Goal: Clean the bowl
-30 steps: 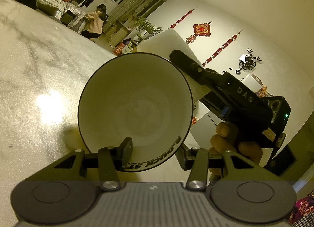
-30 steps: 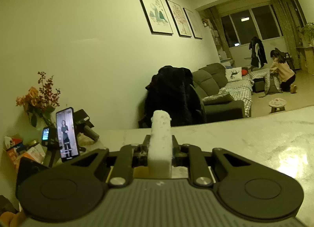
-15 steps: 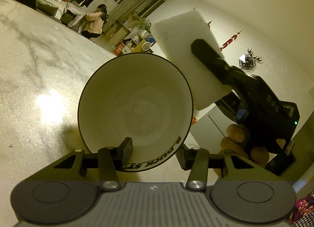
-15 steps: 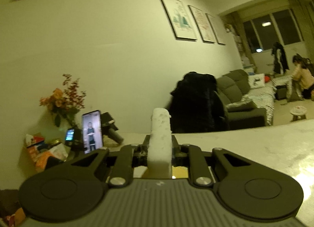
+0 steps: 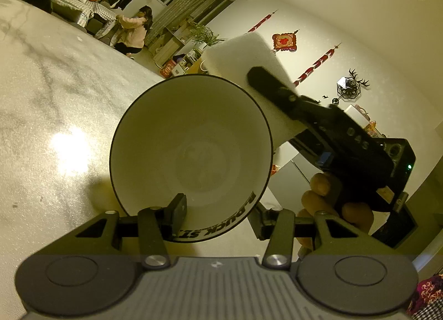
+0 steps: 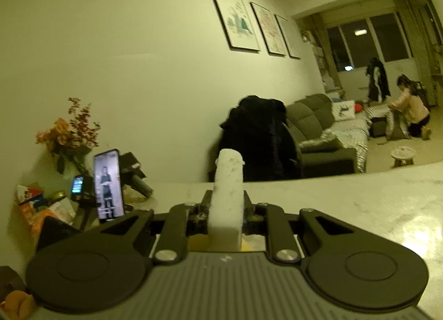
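Jaws of the left gripper (image 5: 218,209) clamp the white bowl (image 5: 191,148) by its near rim above the marble counter (image 5: 55,104); the right gripper (image 6: 226,206) pinches a white sponge (image 6: 228,181), just right of the bowl.

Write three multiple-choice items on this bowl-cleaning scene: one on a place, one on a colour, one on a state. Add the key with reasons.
1. Where is the white rectangular sponge relative to the white ceramic bowl with the dark rim?
A. lying inside the bowl
B. beyond its upper-right rim
C. flat on the marble table
2. What colour is the bowl's inside?
A. white
B. blue
C. red
3. What is the right tool doing?
A. standing open and empty
B. shut on the bowl
C. shut on the sponge

Key: 1 B, the left wrist view shows the sponge behind the rim at upper right. 2 A, the inner wall is plain white. 3 C, the right wrist view shows the sponge clamped between its fingers.
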`<act>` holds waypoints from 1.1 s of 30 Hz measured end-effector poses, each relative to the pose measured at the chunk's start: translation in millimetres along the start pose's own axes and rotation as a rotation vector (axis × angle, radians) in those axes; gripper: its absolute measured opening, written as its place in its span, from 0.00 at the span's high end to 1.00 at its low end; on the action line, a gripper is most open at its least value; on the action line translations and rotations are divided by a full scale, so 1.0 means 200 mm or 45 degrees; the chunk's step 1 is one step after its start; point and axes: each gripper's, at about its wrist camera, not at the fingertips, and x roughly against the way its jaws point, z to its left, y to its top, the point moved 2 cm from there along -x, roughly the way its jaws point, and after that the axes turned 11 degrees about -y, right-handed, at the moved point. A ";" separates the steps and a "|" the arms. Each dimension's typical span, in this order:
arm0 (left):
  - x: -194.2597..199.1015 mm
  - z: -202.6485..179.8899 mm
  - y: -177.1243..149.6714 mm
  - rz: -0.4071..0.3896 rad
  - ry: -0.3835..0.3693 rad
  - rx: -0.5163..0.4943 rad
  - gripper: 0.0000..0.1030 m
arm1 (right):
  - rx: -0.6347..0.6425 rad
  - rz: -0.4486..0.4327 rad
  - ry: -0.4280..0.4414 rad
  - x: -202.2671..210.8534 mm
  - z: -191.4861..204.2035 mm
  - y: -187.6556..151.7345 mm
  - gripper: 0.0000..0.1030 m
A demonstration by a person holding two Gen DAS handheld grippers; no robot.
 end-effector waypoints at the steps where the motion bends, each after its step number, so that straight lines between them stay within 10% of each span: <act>1: 0.00 0.00 0.00 0.000 0.000 0.000 0.52 | -0.007 0.010 -0.013 -0.01 -0.01 0.00 0.81; 33: 0.01 0.04 -0.01 0.009 0.002 -0.011 0.52 | -0.088 0.068 0.100 -0.04 -0.02 0.00 0.81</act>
